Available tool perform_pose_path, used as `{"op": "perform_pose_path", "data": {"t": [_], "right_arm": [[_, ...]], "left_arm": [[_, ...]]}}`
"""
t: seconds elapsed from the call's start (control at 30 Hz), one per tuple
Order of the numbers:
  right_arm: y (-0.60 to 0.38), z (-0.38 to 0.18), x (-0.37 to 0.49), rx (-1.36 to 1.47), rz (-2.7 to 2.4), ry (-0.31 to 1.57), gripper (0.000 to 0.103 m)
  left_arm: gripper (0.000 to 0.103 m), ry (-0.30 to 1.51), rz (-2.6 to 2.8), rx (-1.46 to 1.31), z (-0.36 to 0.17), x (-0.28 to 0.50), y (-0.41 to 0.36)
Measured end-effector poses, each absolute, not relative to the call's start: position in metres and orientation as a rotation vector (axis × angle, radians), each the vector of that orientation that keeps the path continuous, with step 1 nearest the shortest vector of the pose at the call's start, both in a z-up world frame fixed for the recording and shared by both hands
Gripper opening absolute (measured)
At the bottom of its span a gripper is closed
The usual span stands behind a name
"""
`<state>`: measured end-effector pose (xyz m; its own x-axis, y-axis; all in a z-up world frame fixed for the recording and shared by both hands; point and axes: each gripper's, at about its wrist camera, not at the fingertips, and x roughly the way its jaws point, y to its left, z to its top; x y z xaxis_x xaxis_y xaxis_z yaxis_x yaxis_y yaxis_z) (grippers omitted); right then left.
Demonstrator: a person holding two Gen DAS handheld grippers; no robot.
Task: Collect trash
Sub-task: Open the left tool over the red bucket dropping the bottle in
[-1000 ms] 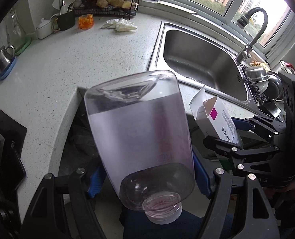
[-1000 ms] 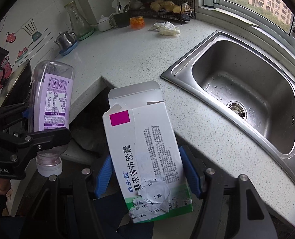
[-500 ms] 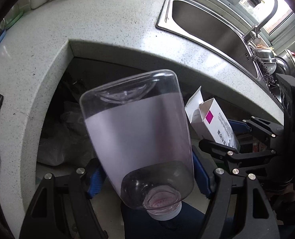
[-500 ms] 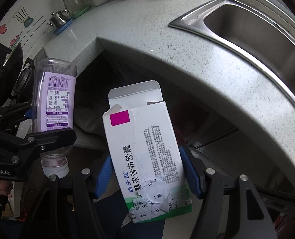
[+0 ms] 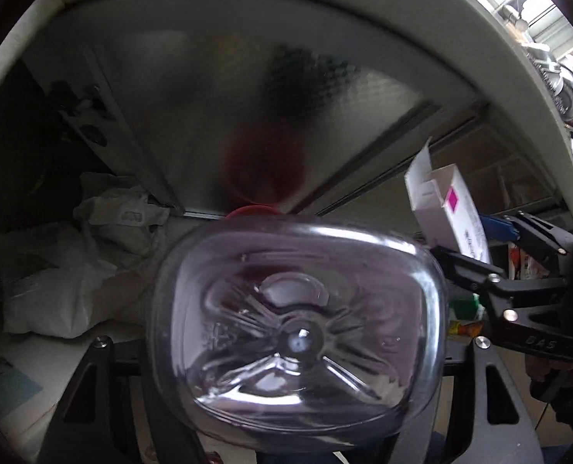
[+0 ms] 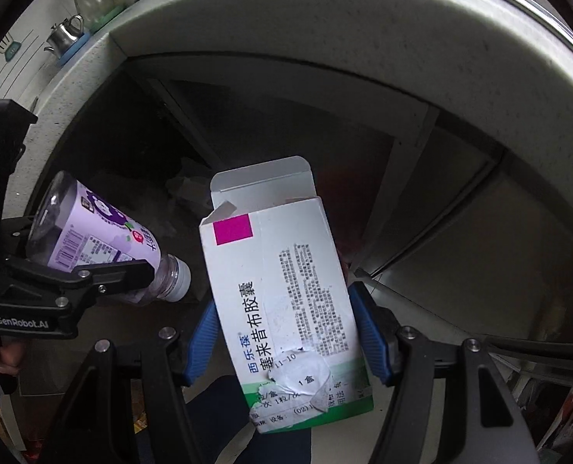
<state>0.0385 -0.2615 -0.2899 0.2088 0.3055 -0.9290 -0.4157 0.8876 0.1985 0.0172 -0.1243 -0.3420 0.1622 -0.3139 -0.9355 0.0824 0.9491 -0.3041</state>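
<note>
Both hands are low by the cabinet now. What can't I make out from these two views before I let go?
- Bin: left wrist view shows only a red rim; the bottle covers the rest.
- Left gripper's pads: bottle hides them in both views.
- Box blocks the floor below it, right wrist view.
- Bags: blurred, contents unreadable.

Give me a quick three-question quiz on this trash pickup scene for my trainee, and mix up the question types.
1. True or false: the right tongs hold a medicine box whose top flap is open.
2. The label on the plastic bottle in the left tongs is: A green, B purple, C red.
3. Fill in: under the counter, at left in the left wrist view, lie crumpled white plastic ___.
Key: 1 true. 2 B; the left jaws have just been closing further, with the bottle between them. 3 bags.
</note>
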Motion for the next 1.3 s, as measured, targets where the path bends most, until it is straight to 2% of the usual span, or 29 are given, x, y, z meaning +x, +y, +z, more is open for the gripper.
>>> {"op": "perform_pose_path", "data": {"t": [0.33,0.7,0.8,0.87,1.03,1.3], "right_arm": [[-0.261,-0.379,0.053,-0.066,0.442,1.354,0.062],[-0.256,-0.437,0.055,-0.066,0.400,1.402,0.062],[-0.255,-0.443,0.050,-0.057,0.388,1.415,0.062],[-0.264,-0.446,0.046,-0.055,0.385,1.423,0.062],[-0.261,-0.447,0.037,-0.053,0.372,1.442,0.062],[-0.262,-0.430,0.037,-0.025,0.352,1.424,0.062]], "left_arm": [[0.067,1.450,-0.310,-0.159,-0.454,0.050,-0.157],[0.067,1.478,-0.320,-0.127,-0.529,0.065,-0.162],[0.069,1.474,-0.332,-0.117,-0.539,0.067,-0.163],[0.084,1.463,-0.333,-0.104,-0.536,0.067,-0.163],[0.089,1.457,-0.339,-0.096,-0.530,0.070,-0.160],[0.090,1.417,-0.331,-0.036,-0.502,0.064,-0.146]]}}
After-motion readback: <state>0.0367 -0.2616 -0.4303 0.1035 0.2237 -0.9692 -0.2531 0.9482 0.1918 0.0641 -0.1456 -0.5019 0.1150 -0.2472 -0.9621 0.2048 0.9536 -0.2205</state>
